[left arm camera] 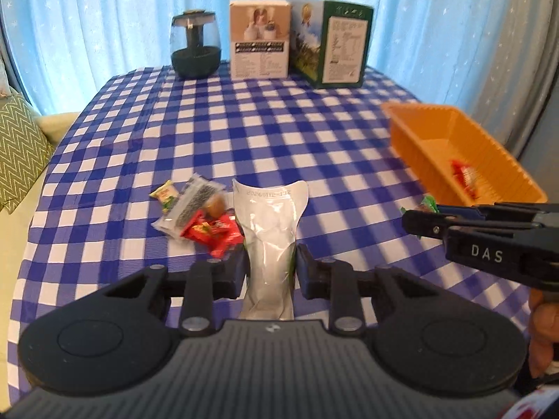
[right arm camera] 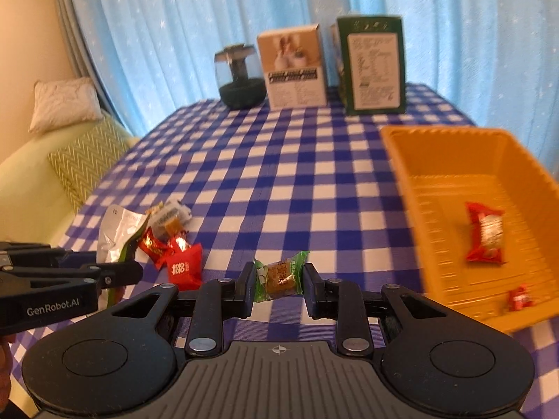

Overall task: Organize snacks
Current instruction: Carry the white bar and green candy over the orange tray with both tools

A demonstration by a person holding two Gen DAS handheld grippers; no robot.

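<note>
**A:** Status?

**B:** Mid-transfer, both hands loaded. My left gripper (left arm camera: 270, 267) is clamped on the tall silver foil pouch with green edges (left arm camera: 269, 230), lifted off the blue-and-white checked tabletop (left arm camera: 244, 122). My right gripper (right arm camera: 278, 284) is pinched onto the small green-wrapped brown snack (right arm camera: 279, 276), carried just above the cloth.

**A:** Target?

**B:** The orange ribbed plastic basket (right arm camera: 401, 160), at about 2 o'clock from the right gripper. A red-wrapped bar (right arm camera: 486, 233) and a small red candy (right arm camera: 520, 299) already lie inside.

**A:** What's left?

**B:** The loose pile of red, clear and yellow-green wrapped snacks (left arm camera: 199, 214), at 11 o'clock from the left gripper, on the cloth.

**A:** Next move?

**B:** My read: swing the right gripper over the near basket wall, then release. The left follows with the pouch, but the right gripper sits between it and the basket, so go in turn. The pouch is long and floppy; I'd bring it in high so its tail clears the rim.
</note>
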